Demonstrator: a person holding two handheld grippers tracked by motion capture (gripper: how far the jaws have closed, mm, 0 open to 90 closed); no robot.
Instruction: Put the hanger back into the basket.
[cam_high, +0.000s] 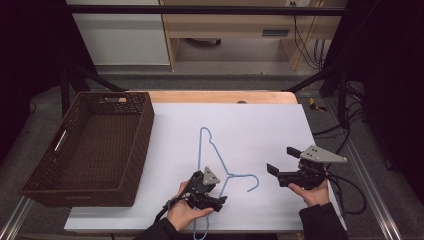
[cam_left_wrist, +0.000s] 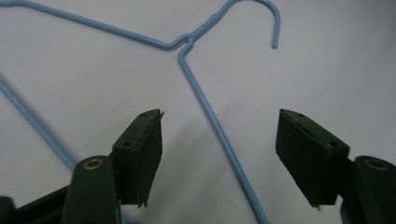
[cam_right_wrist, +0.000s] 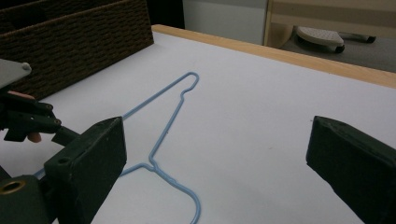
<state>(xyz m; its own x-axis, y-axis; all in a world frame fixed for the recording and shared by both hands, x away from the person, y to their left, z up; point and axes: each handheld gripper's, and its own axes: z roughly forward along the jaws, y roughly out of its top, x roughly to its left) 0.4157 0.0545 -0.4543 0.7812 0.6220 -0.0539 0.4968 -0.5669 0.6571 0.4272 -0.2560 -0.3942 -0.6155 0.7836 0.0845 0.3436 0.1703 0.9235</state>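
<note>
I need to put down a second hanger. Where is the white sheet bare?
Bare: between the blue hanger and the sheet's right edge, beyond the right tongs, and along the far wooden edge. Crowded: near the left tongs and the basket.

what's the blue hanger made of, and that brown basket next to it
The blue hanger looks like thin wire, probably metal with a smooth light-blue coating: the strand is slim and even, twisted at the neck below the hook. The brown basket looks woven, wicker or a plastic imitation; its walls show a fine, matte weave, with slot handles cut into them.
</note>
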